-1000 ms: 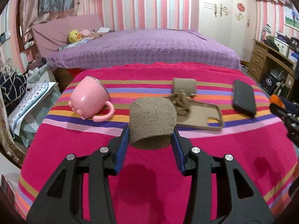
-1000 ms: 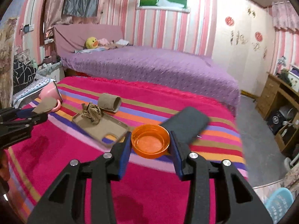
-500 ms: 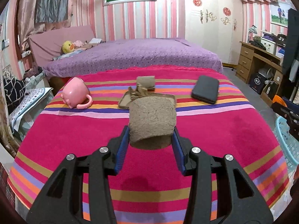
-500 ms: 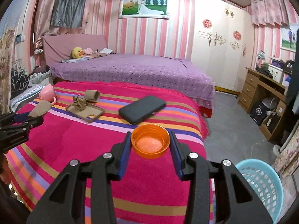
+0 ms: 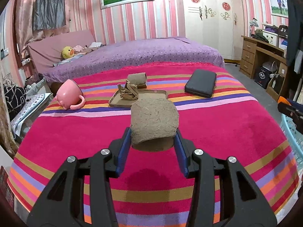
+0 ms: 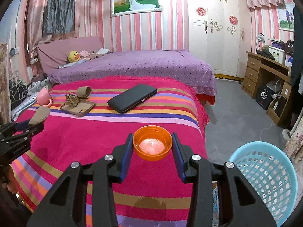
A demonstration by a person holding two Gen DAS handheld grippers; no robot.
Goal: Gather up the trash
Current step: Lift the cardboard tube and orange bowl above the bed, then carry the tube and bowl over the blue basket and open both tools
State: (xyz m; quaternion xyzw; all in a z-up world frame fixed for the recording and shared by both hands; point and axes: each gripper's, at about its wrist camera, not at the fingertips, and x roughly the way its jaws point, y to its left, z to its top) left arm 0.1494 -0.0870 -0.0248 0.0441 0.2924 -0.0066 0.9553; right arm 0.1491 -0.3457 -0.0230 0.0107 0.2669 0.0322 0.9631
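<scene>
Your left tongs [image 5: 152, 141] pinch a rough, fibrous brown cardboard tube [image 5: 154, 121], squashed, its long axis running away from you. Your right tongs [image 6: 152, 147] clamp a round, translucent orange plastic cap [image 6: 152, 142], hollow side up. Both hang over a fuzzy striped pink blanket [image 6: 94, 132]. A blue mesh basket [image 6: 265, 176] stands on the grey floor [image 6: 236, 113] to the right.

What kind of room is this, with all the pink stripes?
It looks like a bedroom in a home. There is a bed with a purple cover, a yellow duck toy by its head, a white wardrobe against the striped wall, and a wooden desk with drawers at the side.
</scene>
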